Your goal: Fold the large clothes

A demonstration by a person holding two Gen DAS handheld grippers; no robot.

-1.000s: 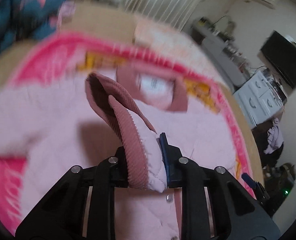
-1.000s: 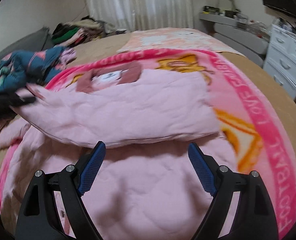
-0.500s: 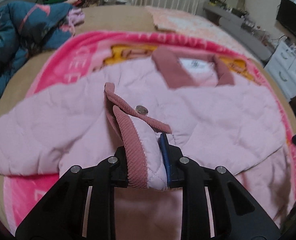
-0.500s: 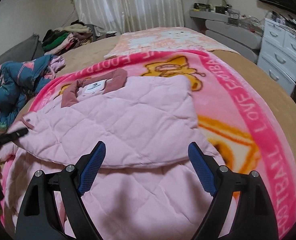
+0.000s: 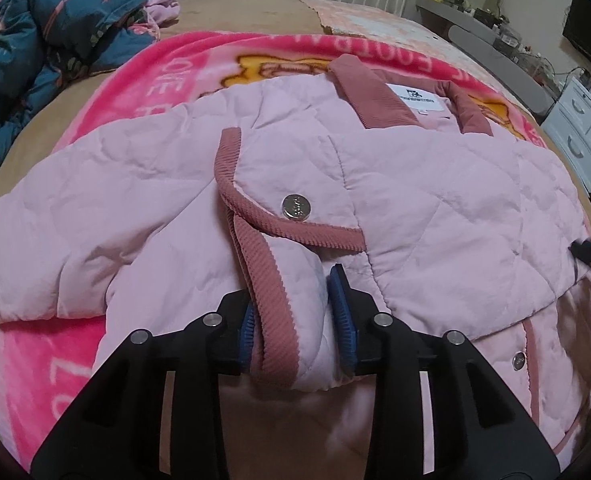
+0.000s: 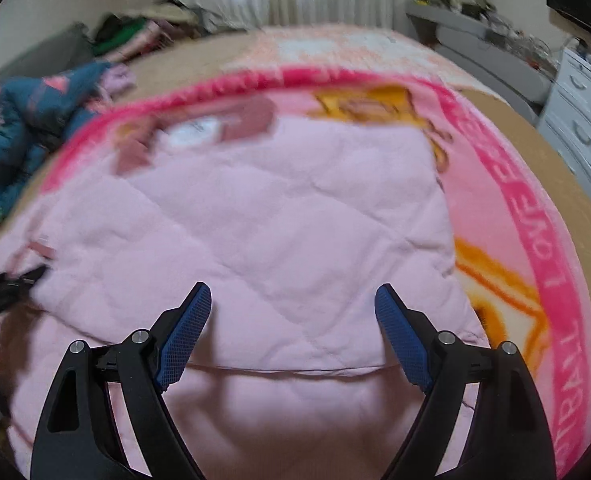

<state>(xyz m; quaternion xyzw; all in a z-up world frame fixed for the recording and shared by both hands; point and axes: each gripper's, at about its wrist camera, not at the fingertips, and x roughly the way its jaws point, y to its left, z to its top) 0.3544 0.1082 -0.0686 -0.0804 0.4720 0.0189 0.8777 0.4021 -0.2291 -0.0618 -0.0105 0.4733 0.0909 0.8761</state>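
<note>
While the folded-over sleeve is being laid across the chest of the pale pink quilted jacket with corduroy trim, the step in hand reads as the release at the end of a sleeve fold. Far left in the left wrist view, a crumpled dark teal patterned garment is seen lying on the tan bedcover, well apart from the work. The jacket itself is spread on the bright pink fleece blanket with lettered border, collar and white label at the far end. Next, the dusty-rose ribbed cuff is found between the blue pads of the left gripper; its jaws have just been opening, and the left pad looks to be touching the cuff while a gap is seen at the right pad (so the clamp is judged to be let go, or very nearly). A silver snap button sits just beyond.

Moving right, the right gripper is held wide apart with nothing between its pads, poised low over the folded panel of the jacket, near its lower edge (this view is blurred, so fine detail cannot be told).

What is called for next, by this reading: the left gripper to be drawn back clear of the cuff without dragging it, then the hem or the remaining side to be taken up for the following fold.
</note>
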